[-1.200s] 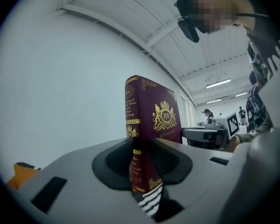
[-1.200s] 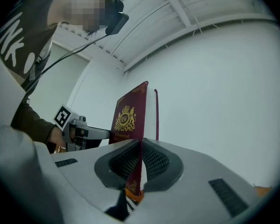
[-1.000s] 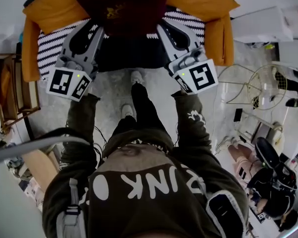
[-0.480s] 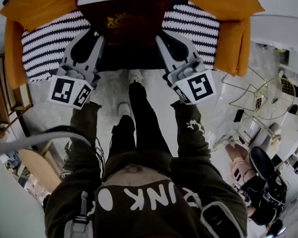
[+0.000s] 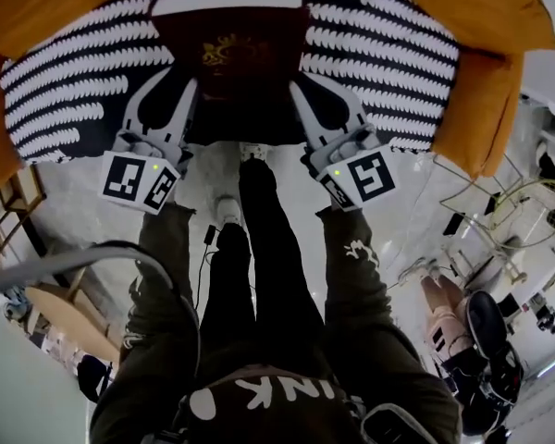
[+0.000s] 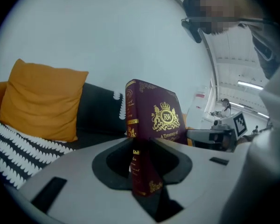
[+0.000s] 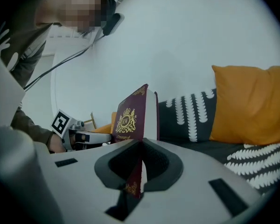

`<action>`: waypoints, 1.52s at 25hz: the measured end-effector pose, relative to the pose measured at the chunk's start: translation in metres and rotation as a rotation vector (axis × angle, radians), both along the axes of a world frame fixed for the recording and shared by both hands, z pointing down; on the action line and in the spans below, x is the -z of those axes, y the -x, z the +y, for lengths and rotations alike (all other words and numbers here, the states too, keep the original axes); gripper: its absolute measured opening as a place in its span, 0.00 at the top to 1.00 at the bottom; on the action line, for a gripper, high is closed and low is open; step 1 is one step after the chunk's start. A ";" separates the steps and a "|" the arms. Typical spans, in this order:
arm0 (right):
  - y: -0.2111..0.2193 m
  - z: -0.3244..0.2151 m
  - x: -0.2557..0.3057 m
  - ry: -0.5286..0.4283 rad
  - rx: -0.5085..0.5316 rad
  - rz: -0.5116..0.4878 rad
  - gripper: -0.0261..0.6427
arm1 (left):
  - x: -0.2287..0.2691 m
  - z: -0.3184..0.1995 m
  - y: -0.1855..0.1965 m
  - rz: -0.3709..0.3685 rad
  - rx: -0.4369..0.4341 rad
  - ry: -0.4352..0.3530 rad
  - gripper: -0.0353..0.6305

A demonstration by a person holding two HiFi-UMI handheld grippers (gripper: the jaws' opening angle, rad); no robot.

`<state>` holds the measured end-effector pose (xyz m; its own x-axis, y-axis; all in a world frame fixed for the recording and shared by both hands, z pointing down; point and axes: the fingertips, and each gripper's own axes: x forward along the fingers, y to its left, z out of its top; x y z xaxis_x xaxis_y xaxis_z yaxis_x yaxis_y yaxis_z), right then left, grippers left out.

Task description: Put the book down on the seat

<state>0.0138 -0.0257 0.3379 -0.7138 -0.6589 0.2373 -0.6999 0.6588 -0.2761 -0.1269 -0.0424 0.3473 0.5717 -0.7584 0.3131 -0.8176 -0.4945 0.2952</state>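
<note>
A maroon hardback book (image 5: 229, 55) with a gold crest is held flat between both grippers, over the dark seat with its black-and-white patterned throw (image 5: 69, 91). My left gripper (image 5: 187, 74) is shut on the book's left edge; the left gripper view shows the spine (image 6: 141, 139) pinched between the jaws. My right gripper (image 5: 296, 70) is shut on the book's right edge, and the right gripper view shows the cover (image 7: 130, 125) clamped there. The book's white page edge (image 5: 227, 0) faces away from me.
Orange cushions (image 5: 481, 54) flank the seat on both sides and at the back. My legs and shoes (image 5: 250, 192) stand on the pale floor just before the seat. A wooden frame (image 5: 18, 211) stands left; a wire basket (image 5: 527, 202) and clutter lie right.
The view has closed in on the seat: the patterned throw now fills the top of the frame and both grippers with the book sit lower over it. The grip is unchanged.
</note>
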 end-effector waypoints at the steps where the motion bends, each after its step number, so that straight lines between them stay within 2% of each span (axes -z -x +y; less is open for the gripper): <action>1: -0.002 -0.004 -0.018 0.018 0.001 0.007 0.92 | -0.019 -0.002 -0.002 -0.005 -0.006 0.017 0.80; 9: -0.008 -0.029 -0.113 0.160 0.009 0.045 0.92 | -0.113 -0.023 -0.007 -0.037 -0.028 0.126 0.80; 12: -0.012 -0.040 -0.140 0.208 0.003 0.044 0.92 | -0.143 -0.038 -0.011 -0.022 -0.027 0.156 0.80; 21: -0.022 -0.066 -0.178 0.339 -0.031 0.039 0.88 | -0.169 -0.074 -0.019 -0.056 -0.051 0.162 0.84; 25: -0.031 -0.076 -0.192 0.390 -0.032 0.053 0.87 | -0.181 -0.082 -0.027 -0.028 -0.056 0.165 0.85; 28: -0.039 -0.081 -0.189 0.369 -0.040 0.072 0.88 | -0.177 -0.088 -0.029 -0.019 -0.057 0.145 0.87; 30: -0.049 -0.085 -0.184 0.329 -0.070 0.104 0.95 | -0.167 -0.091 -0.023 -0.033 -0.042 0.106 0.93; 34: -0.056 -0.091 -0.155 0.212 -0.089 0.133 0.95 | -0.126 -0.098 -0.011 -0.068 -0.035 -0.028 0.94; 38: -0.042 -0.100 -0.093 0.053 -0.051 0.140 0.95 | -0.060 -0.103 -0.025 -0.094 -0.077 -0.166 0.94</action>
